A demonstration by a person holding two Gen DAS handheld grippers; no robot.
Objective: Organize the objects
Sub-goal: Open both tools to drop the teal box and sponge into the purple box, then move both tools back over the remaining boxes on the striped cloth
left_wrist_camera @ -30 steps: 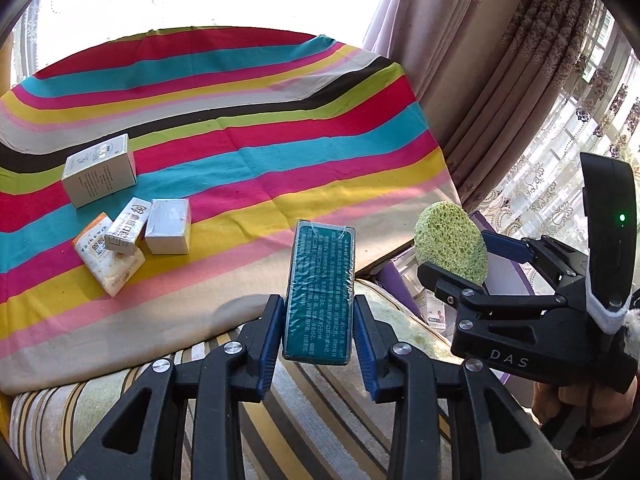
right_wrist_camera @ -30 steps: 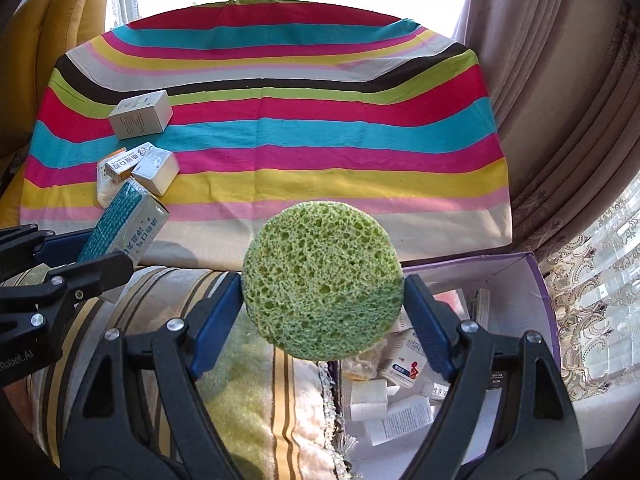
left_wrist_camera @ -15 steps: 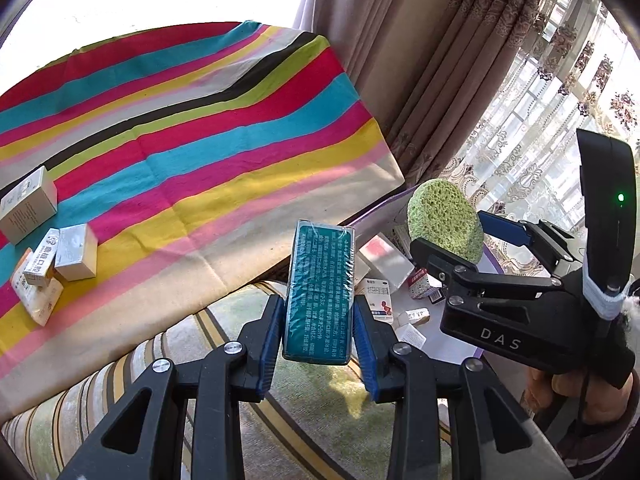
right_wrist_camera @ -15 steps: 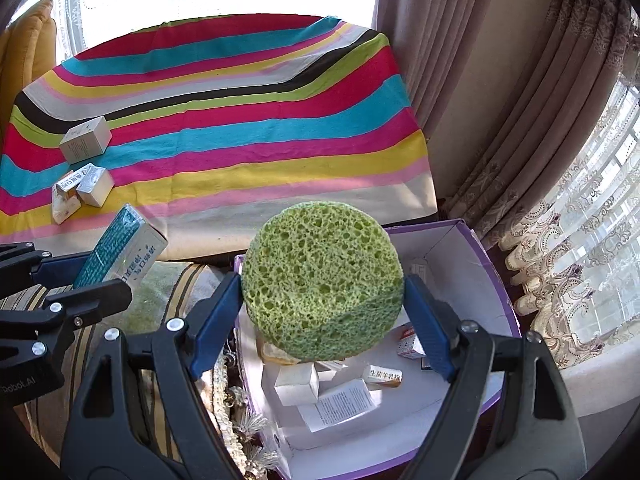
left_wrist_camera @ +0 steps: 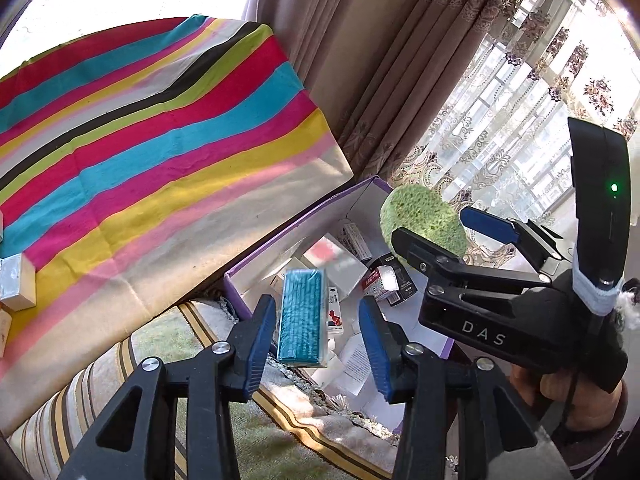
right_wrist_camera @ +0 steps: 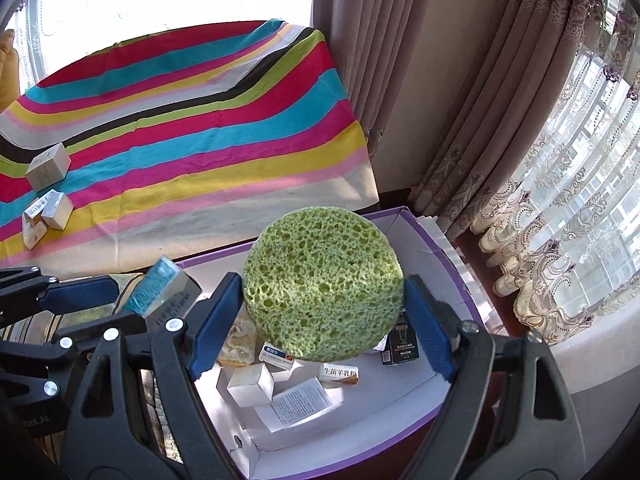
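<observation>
My left gripper [left_wrist_camera: 318,334] is open. A teal box [left_wrist_camera: 302,316] hangs blurred between its spread fingers, touching neither pad, above the near-left edge of the purple-rimmed white box [left_wrist_camera: 304,220]. The teal box also shows in the right wrist view [right_wrist_camera: 160,290]. My right gripper [right_wrist_camera: 322,320] is over the white box [right_wrist_camera: 436,248], with the round green sponge [right_wrist_camera: 322,284] between its fingers. The pads look slightly apart from the sponge, so the grip is unclear. The sponge also shows in the left wrist view [left_wrist_camera: 420,216].
Several small cartons and leaflets [right_wrist_camera: 280,384] lie inside the white box. A striped cloth [right_wrist_camera: 180,128] covers the surface behind, with small boxes [right_wrist_camera: 46,208] at its left. A striped cushion [left_wrist_camera: 120,380] lies below my left gripper. Curtains [right_wrist_camera: 460,80] hang at right.
Both grippers swung right, over the white box. My left gripper opened and let go of the teal box, which is dropping. The right gripper's fingers appear a little wider around the sponge.
</observation>
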